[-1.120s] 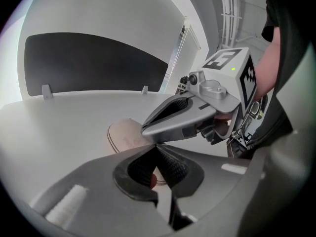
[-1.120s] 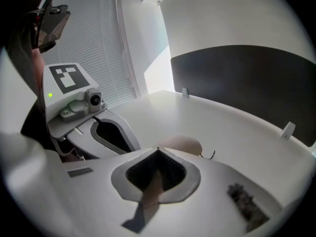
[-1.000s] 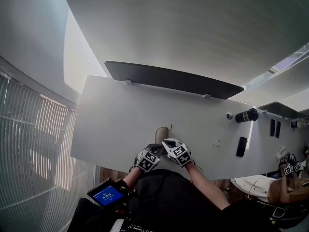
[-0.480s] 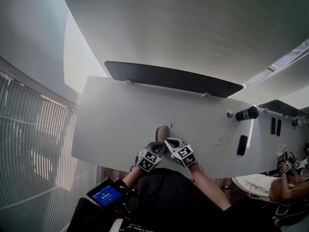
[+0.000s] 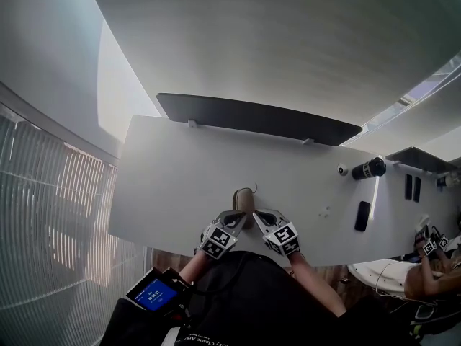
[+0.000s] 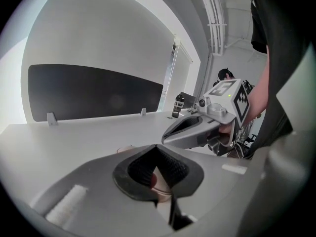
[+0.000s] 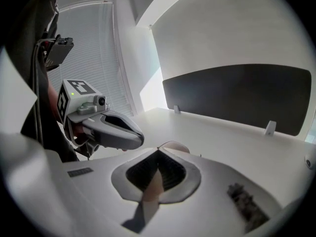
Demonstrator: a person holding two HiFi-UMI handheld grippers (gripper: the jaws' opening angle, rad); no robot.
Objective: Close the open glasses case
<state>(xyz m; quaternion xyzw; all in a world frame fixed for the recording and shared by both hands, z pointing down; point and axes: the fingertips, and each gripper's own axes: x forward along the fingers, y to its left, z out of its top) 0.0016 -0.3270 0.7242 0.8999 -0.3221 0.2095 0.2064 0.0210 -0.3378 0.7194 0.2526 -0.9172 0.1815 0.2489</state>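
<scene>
Case point(image 5: 243, 198) lies near the front edge of the white counter point(image 5: 173, 171), tan and domed, just past the tips of both grippers; whether its lid is fully down cannot be told from here. The left gripper point(image 5: 240, 217) and right gripper point(image 5: 259, 215) point inward at it from either side, each with its fingers pressed together at the tips and gripping nothing, the tan case showing only through the slit between them. To finish well, I would push down on the lid's top with the closed tips, one gripper steadying the base so the light case does not skid on the smooth counter, and press until the edges meet evenly. A dark panel point(image 5: 252, 117) stands along the counter's back edge. A dark bottle point(image 5: 369, 170) and a black phone point(image 5: 361, 216) lie well apart to the right. Blinds point(image 5: 43, 215) cover the window at the left.
</scene>
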